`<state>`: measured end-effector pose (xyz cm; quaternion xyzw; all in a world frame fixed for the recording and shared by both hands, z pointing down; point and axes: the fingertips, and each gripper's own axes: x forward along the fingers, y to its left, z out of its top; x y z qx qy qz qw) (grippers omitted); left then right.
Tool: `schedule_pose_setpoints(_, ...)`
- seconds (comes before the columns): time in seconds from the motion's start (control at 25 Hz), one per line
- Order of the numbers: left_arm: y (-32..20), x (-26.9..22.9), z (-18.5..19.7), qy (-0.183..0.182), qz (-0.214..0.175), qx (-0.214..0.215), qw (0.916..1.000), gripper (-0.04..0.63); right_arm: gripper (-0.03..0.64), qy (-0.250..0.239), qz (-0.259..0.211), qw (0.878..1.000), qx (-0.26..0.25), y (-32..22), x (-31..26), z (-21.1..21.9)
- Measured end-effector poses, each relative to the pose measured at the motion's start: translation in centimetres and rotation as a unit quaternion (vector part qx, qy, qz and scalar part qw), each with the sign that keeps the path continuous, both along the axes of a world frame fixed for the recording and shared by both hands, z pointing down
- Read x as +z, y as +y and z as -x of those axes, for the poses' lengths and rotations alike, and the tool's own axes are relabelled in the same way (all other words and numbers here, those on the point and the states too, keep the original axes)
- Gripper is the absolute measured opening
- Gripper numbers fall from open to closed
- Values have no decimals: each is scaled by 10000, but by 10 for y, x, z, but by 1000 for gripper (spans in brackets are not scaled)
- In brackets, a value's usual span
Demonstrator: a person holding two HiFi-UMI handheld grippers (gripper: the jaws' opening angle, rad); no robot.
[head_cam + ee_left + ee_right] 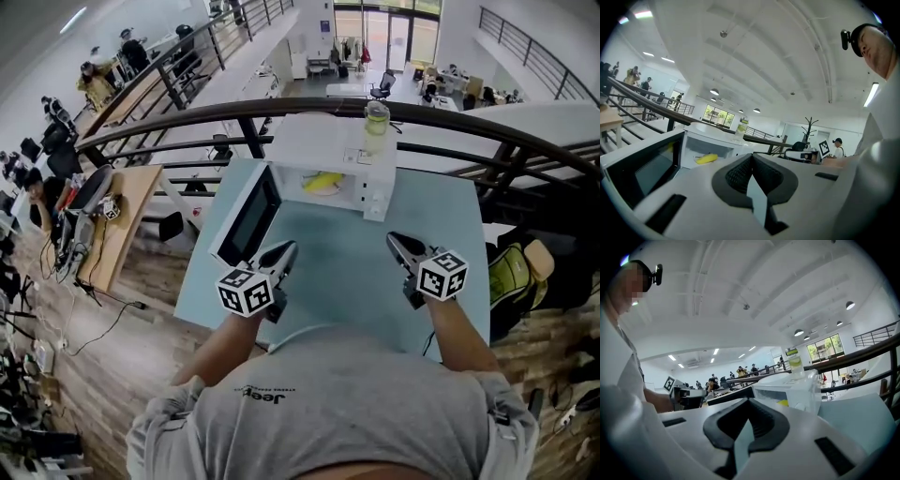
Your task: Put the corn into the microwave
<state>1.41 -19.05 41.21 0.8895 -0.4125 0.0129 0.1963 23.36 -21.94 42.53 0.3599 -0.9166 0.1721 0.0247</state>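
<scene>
Corn (323, 181) is in the microwave (314, 139), lying yellow on the cavity floor near the mouth, and neither gripper touches it. The door (248, 217) stands wide open, swung out to the left, with its dark window facing in over the tabletop (347, 277). Its free edge reaches down close to the tabletop's left edge. The microwave sits at the far edge of the tabletop, hard by a dark railing (469, 122), and past that the floor drops to a lower level. A bottle (376, 127) of pale yellow-green liquid stands upright on the microwave's roof, toward its right side.

A broad stretch of pale blue tabletop runs from the cavity mouth to the near edge, with a gripper on either side of it. The left gripper (289, 247) hangs just beside the door's lower corner, though I can't tell whether it touches. Its jaws are pressed together with nothing between them. The right gripper (395, 238) is over the right half of the tabletop, well apart from the microwave, and its jaws are also closed tip to tip and empty. Both point toward the microwave.
</scene>
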Motion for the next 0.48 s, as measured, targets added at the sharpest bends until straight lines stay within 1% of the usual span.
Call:
schedule_pose_setpoints(0.08, -6, -5, 6, -35, -88, 93, 9999, 18, 17, 17, -17, 10000, 6, -2, 1, 9)
schedule_pose_setpoints(0.2, -19, -12, 22, -134, -248, 261, 9993, 18, 18, 16, -53, 9999, 163, -9, -5, 24)
schedule_pose_setpoints(0.4, -32, -24, 49, -290, -426, 578, 9970, 18, 17, -413, 104, 9976, 549, -17, -20, 39)
schedule_pose_setpoints(0.48, -36, -23, 56, -284, -429, 631, 9967, 18, 17, -501, 165, 9965, 652, -21, -23, 41)
